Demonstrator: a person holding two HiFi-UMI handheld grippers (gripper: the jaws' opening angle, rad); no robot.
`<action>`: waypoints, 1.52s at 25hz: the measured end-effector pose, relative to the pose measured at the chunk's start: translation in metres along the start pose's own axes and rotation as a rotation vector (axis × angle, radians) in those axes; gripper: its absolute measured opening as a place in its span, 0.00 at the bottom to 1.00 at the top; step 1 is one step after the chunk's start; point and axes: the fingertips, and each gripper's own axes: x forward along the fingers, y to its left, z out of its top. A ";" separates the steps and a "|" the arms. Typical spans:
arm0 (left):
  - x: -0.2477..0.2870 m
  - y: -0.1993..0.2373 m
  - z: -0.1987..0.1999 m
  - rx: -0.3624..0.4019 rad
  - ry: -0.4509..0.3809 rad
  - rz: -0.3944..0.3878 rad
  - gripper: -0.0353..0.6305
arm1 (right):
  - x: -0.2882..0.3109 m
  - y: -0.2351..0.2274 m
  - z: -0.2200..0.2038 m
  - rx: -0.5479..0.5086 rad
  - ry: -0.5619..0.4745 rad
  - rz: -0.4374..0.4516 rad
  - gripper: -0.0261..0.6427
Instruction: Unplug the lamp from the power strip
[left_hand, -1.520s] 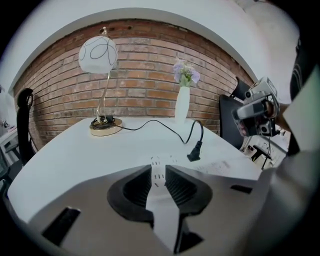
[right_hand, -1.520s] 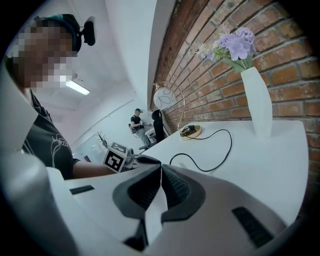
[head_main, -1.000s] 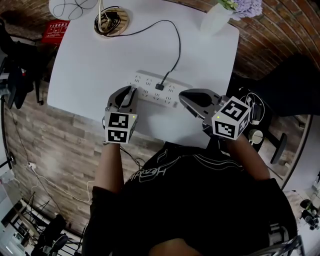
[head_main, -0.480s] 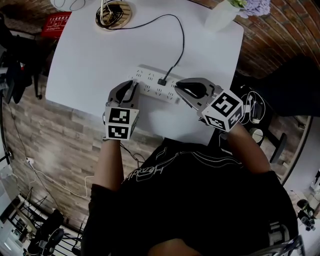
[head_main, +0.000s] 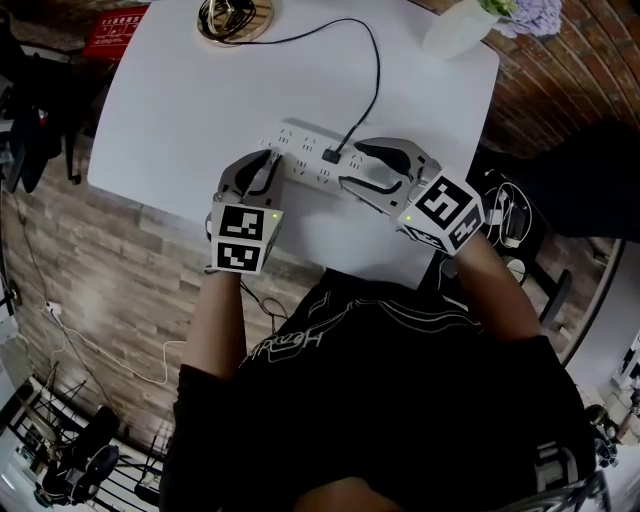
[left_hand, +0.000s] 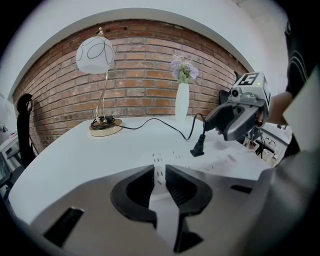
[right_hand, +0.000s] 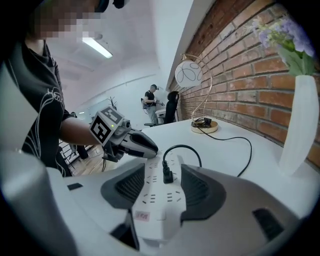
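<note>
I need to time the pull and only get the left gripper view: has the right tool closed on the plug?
Observer: No. In its own view the right tool has its jaws wide apart, having just been opening; the plug stands at their tips, untouched.
Operator: Anything between them?
Observer: One end of the power strip lies lengthwise between them.
Operator: Where's my left tool?
Observer: Head view: the left tool has its tip down at the power strip's other end.
</note>
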 end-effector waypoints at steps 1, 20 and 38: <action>0.000 0.000 0.000 -0.002 0.000 -0.001 0.15 | 0.003 -0.001 -0.001 -0.017 0.013 -0.006 0.33; 0.001 0.001 0.000 -0.012 0.008 -0.013 0.15 | 0.042 -0.005 -0.005 -0.172 0.146 -0.035 0.26; 0.001 0.001 -0.001 -0.014 0.009 -0.009 0.15 | 0.047 -0.004 -0.008 -0.189 0.164 -0.076 0.09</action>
